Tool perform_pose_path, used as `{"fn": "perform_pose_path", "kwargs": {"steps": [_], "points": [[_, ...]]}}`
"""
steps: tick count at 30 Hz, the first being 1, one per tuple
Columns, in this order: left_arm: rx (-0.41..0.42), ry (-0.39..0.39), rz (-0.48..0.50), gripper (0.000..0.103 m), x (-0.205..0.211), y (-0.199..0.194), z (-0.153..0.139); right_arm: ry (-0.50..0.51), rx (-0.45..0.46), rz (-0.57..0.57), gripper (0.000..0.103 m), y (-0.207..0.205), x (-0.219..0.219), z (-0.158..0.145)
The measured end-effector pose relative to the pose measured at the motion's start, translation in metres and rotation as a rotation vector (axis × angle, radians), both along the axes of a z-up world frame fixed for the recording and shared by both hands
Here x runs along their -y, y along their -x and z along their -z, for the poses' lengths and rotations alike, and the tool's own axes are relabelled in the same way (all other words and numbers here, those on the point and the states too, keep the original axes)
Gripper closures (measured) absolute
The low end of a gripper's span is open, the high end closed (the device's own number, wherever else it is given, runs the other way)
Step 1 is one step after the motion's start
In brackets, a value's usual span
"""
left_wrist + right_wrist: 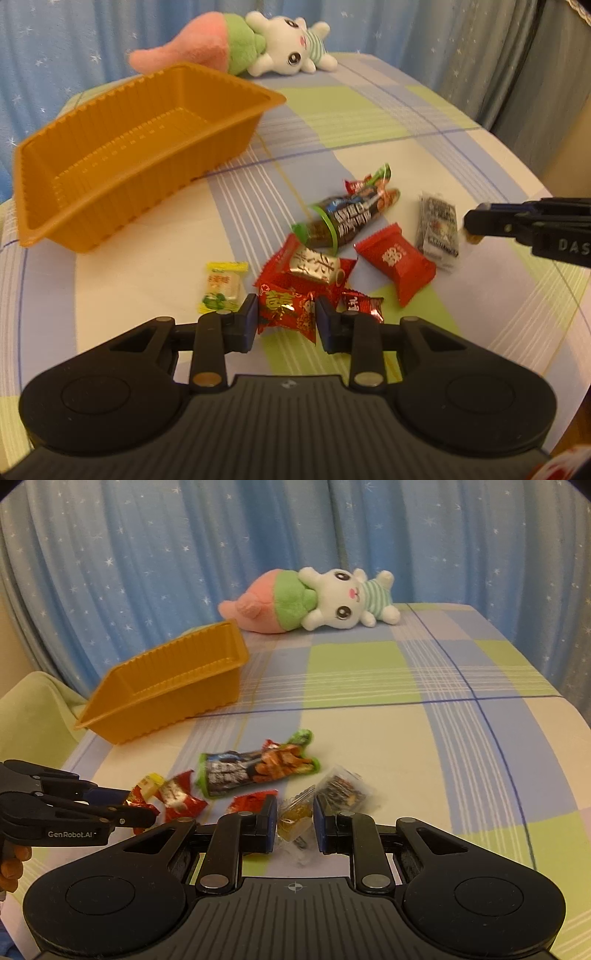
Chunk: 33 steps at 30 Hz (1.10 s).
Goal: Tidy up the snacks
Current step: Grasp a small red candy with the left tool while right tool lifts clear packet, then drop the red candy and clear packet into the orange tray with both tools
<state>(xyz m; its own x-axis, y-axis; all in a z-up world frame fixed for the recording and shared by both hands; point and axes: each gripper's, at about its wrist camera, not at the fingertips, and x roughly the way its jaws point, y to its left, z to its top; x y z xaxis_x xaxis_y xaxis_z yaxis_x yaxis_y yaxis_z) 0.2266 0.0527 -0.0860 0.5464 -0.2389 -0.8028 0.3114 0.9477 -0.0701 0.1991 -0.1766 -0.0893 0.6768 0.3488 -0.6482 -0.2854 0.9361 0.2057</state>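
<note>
Left tongs [286, 317] across upright red packet [286, 312]

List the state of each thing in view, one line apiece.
Left hand-held gripper: shut on a red snack packet.
Right hand-held gripper: shut on a clear-wrapped amber candy.
Orange basket: upright, holds nothing.
Long dark snack packet: lying flat on the cloth.
Plush rabbit: lying on its side.

Ribbed matt plastic basket [110, 177]; glossy foil wrappers [288, 310]; woven cloth [369, 110].
</note>
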Motion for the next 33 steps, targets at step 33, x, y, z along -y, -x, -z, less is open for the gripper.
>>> {"fn": "perform_pose_path", "kwargs": {"steps": [33], "points": [[0.115,0.027,-0.262,0.073,-0.104,-0.121,-0.055,-0.094,0.050,-0.233,0.081,-0.167,-0.163,-0.024]]}}
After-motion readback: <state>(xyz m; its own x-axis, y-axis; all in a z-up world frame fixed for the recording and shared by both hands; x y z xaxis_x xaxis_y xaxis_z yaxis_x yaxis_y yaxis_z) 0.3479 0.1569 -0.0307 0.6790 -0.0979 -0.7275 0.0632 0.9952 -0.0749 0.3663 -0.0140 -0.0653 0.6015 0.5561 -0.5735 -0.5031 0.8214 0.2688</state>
